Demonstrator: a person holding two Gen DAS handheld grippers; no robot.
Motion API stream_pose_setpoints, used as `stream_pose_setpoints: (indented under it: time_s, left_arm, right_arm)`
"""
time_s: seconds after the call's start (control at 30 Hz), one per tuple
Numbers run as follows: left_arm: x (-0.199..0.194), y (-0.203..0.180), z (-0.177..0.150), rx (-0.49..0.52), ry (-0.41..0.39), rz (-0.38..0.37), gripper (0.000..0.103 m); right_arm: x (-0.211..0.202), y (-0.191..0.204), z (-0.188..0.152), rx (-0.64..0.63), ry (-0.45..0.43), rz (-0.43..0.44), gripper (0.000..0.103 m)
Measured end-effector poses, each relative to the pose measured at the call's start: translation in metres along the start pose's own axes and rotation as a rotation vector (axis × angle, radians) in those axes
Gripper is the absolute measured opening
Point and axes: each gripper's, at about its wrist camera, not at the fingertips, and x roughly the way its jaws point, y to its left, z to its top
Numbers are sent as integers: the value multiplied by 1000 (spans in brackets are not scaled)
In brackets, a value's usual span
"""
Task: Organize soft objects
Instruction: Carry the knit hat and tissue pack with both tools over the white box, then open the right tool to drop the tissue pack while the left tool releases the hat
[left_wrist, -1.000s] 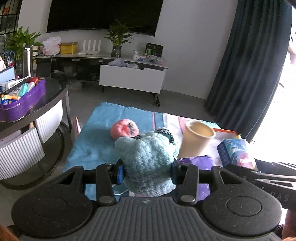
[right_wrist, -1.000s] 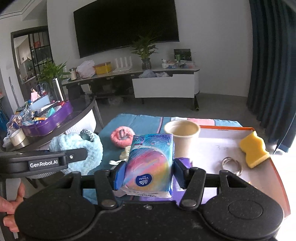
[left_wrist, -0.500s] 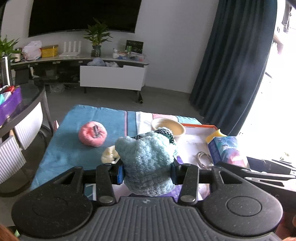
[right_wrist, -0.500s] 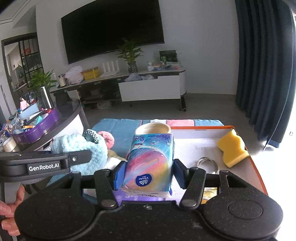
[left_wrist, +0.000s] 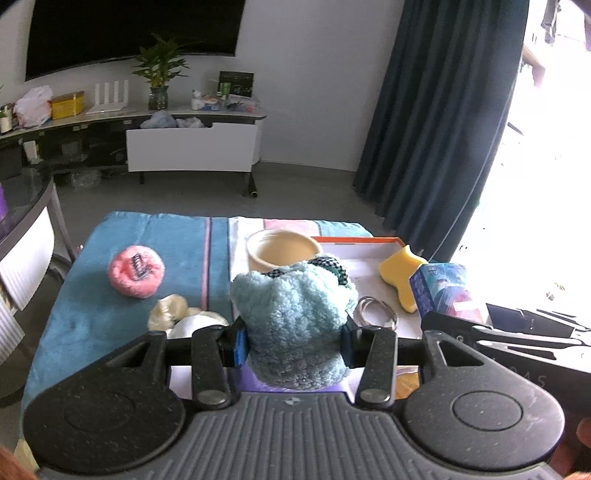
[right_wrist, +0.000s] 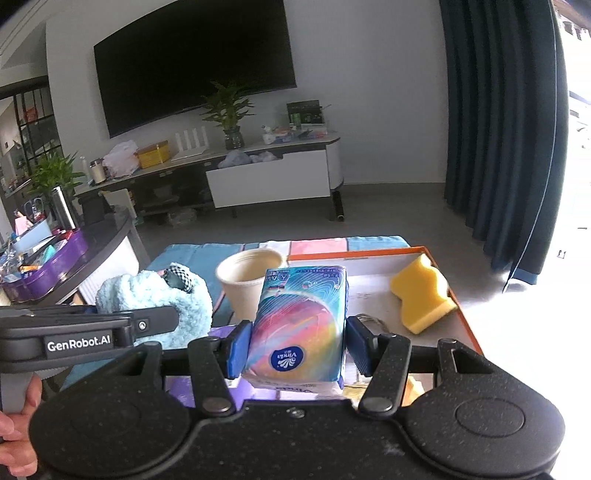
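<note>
My left gripper (left_wrist: 293, 341) is shut on a fluffy light-blue plush (left_wrist: 293, 321), held above the table; the plush (right_wrist: 155, 299) also shows at the left of the right wrist view. My right gripper (right_wrist: 297, 349) is shut on a colourful tissue pack (right_wrist: 299, 325), which appears in the left wrist view as the tissue pack (left_wrist: 441, 291) at the right. On the blue towel (left_wrist: 110, 295) lie a pink fuzzy ball (left_wrist: 136, 271) and a cream soft item (left_wrist: 170, 312). A yellow sponge (right_wrist: 423, 293) rests in the orange-rimmed tray (right_wrist: 369, 253).
A beige cup (right_wrist: 249, 284) stands at the tray's left edge, just beyond both held items. A metal ring (left_wrist: 376, 310) lies in the tray. A round side table with a purple bin (right_wrist: 55, 266) is at the left. Dark curtains (right_wrist: 502, 129) hang at the right.
Both grippers have shifted rightward over the table with their loads still held; the tray, sponge and ring have come into the left wrist view, and the pink ball has slid left.
</note>
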Motion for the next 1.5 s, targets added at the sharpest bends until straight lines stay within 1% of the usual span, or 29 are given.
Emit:
stream_pose_setpoints:
  time_s: [0.23,0.83,1.5]
  left_arm:
    - [12,-19,7,33,4,-22,46]
    - [52,-47,22,56,42,-45,46]
    - [83,-63,23,76,99,-48,47]
  right_arm:
    - [3,-19,6,20,-10,-26,67]
    - [25,-56,20,44,-5,-62,67]
    - [60,-73,30,42,25,-70,67]
